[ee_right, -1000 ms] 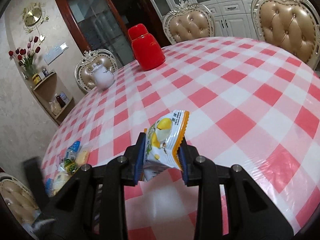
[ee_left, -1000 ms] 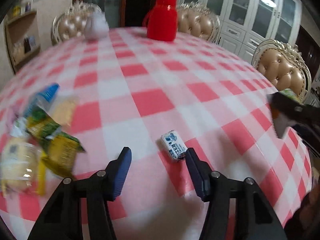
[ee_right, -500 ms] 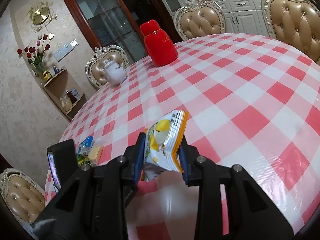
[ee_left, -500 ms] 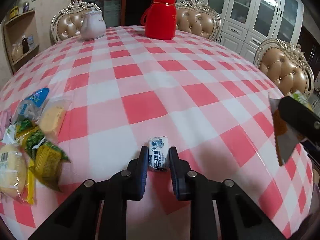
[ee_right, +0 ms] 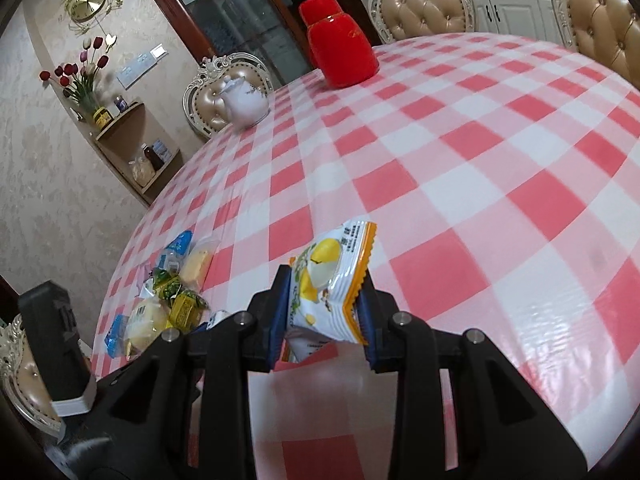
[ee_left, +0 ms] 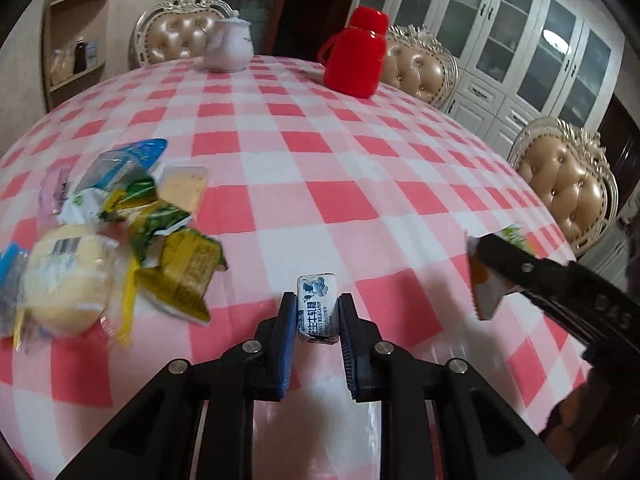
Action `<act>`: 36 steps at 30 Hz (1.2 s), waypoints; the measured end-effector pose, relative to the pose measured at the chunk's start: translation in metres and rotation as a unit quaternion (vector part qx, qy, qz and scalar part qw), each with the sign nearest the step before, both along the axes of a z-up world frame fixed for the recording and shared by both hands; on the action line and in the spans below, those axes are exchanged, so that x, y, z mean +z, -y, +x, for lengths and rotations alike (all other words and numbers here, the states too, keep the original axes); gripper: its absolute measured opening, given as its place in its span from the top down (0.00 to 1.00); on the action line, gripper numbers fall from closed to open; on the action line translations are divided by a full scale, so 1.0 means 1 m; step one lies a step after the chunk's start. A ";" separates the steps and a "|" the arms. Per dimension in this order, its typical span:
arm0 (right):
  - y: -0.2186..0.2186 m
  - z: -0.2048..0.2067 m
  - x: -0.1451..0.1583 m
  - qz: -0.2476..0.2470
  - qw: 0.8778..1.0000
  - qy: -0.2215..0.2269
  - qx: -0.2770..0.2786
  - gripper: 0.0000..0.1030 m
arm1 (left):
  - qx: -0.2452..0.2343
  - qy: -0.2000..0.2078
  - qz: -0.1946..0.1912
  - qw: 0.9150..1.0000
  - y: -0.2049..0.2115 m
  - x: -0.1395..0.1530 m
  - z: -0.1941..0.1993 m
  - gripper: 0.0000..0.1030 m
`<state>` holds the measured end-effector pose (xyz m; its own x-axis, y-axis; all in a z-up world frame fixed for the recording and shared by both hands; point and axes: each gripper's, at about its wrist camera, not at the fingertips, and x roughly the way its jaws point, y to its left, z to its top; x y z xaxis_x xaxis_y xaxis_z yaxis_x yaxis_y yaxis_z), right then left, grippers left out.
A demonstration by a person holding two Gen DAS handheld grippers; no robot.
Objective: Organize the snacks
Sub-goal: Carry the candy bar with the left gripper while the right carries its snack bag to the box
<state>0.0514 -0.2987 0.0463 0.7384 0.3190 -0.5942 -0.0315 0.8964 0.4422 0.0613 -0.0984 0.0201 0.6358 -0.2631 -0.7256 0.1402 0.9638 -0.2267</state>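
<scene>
My left gripper [ee_left: 316,308] is shut on a small white and blue milk candy [ee_left: 316,306] and holds it just above the checked tablecloth. A pile of snack packets [ee_left: 120,232] lies to its left; the pile also shows in the right wrist view [ee_right: 168,292]. My right gripper [ee_right: 326,292] is shut on a white and yellow snack packet [ee_right: 330,276] with an orange edge, held above the table. In the left wrist view that gripper and its packet [ee_left: 486,292] come in from the right.
A red thermos jug [ee_left: 354,54] and a white teapot [ee_left: 228,46] stand at the far side of the round table [ee_left: 360,168]. Padded chairs [ee_left: 568,184] ring the table. A wall shelf [ee_right: 132,148] is at the left.
My left gripper closed on the milk candy and lifted it, turning left toward the snack pile. My right gripper kept its packet and shifted left toward the pile.
</scene>
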 end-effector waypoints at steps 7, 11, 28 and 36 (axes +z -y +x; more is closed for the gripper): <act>-0.008 -0.009 -0.004 0.008 1.000 -0.003 0.010 0.66 | 0.023 0.031 0.007 0.999 -0.013 0.010 -0.032 0.79; -0.022 -0.028 -0.004 0.003 1.000 0.001 0.023 0.66 | 0.032 0.052 0.018 0.998 -0.018 0.015 -0.047 0.79; -0.033 -0.149 0.009 -0.014 0.999 0.039 0.025 0.66 | 0.029 0.101 -0.004 0.994 -0.016 0.028 -0.134 0.79; 0.002 -0.210 0.029 -0.051 0.997 0.059 -0.001 0.66 | -0.038 0.115 -0.008 0.993 0.027 0.036 -0.170 0.79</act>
<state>-0.1586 -0.3008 0.0752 0.8053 0.2600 -0.5328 -0.0761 0.9366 0.3420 -0.1083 -0.1254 0.0563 0.7618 -0.3259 -0.5598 0.2612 0.9454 -0.1950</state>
